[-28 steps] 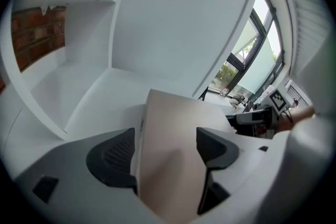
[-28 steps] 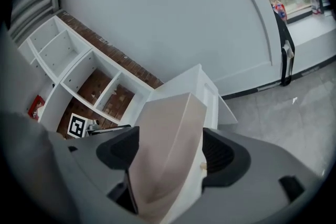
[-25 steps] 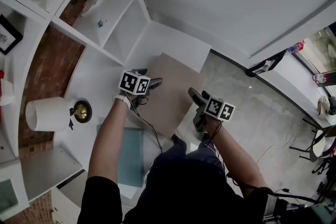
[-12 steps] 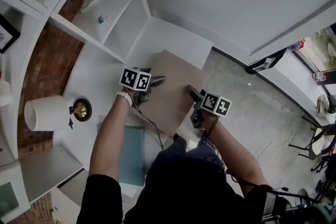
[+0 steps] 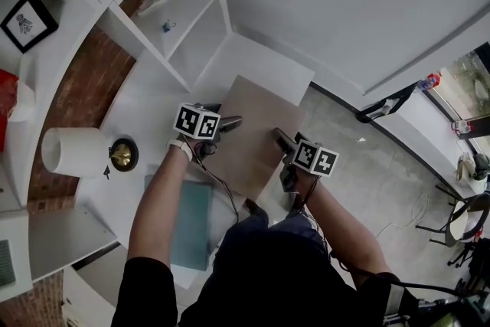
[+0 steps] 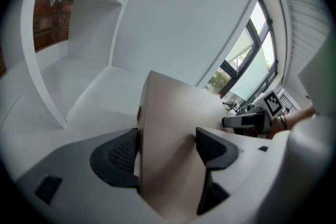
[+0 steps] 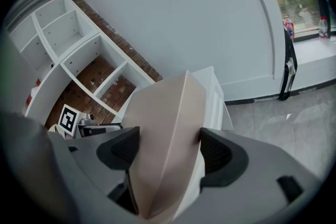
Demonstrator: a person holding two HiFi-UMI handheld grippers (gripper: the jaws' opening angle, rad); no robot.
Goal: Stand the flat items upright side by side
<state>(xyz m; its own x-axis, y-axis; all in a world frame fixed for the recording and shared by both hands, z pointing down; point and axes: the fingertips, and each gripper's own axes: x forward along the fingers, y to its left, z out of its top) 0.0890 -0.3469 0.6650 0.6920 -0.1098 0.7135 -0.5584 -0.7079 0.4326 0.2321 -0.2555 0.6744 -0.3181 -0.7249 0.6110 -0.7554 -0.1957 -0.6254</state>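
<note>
We list one beige flat panel (image 5: 256, 122), held at its near end by both grippers over the right end of the white cabinet top (image 5: 157, 99); we cannot tell whether its far edge rests on that top. Left gripper (image 6: 167, 149): jaws clamped on the panel's left edge, one pad on each face. Right gripper (image 7: 170, 152): jaws set wide and pressed against both sides of the panel's right edge. One teal flat item (image 5: 189, 222) lies flat on the cabinet top, just beside the person's left forearm. One white lampshade (image 5: 73, 152) with a brass base (image 5: 122, 155) stands to its left. White shelf compartments (image 5: 184, 19) rise beyond.
</note>
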